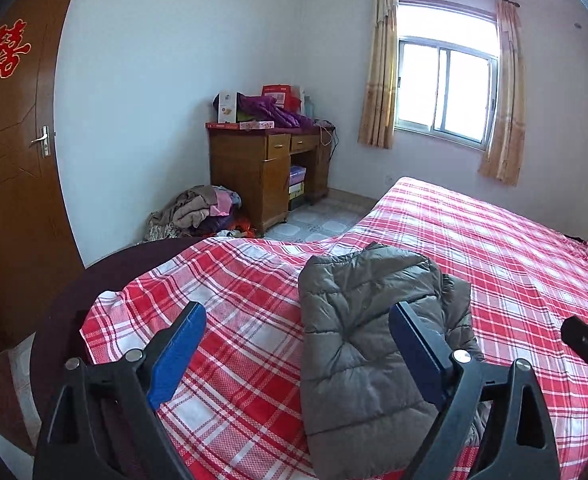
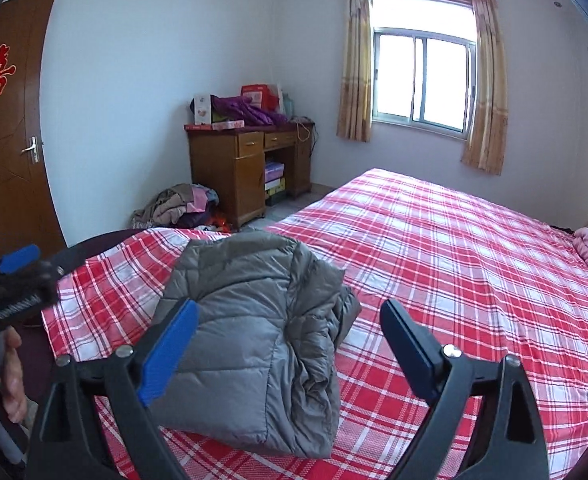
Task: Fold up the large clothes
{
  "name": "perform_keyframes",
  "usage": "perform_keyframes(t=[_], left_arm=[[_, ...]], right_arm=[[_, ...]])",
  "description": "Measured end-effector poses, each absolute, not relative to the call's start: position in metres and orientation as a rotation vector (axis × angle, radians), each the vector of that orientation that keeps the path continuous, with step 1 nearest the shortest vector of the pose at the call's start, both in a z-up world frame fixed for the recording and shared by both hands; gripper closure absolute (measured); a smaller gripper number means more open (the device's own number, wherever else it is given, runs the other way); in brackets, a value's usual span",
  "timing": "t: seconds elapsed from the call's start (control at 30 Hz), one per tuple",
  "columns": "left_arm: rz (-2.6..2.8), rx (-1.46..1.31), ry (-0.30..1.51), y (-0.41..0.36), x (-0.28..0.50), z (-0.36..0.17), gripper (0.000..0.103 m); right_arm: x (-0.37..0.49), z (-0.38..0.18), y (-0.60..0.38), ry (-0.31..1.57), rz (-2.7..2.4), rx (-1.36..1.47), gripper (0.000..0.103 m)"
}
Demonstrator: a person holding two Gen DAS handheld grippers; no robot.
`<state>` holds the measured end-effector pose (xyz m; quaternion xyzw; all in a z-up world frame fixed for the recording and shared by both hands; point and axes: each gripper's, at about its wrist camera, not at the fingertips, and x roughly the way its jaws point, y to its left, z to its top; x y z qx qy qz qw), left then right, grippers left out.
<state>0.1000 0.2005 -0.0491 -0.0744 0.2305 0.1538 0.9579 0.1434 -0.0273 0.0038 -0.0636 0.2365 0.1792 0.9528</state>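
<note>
The grey padded jacket (image 2: 249,320) lies folded near the bed's (image 2: 454,248) near left corner. Both the left gripper (image 1: 298,344) and right gripper (image 2: 289,344) hover spread wide, holding nothing. A tidy finish would mean pressing puffed edges flat.
</note>
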Motion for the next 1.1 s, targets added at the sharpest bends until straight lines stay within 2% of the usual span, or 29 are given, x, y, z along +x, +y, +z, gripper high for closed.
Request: perform_keyframes(t=[1.1], left_arm=[[0.296,-0.129,0.474,0.1919,0.0989,-0.0523,0.01]], right_arm=[[0.1333,-0.0004,-0.0202,0.48,0.394,-0.106,0.009]])
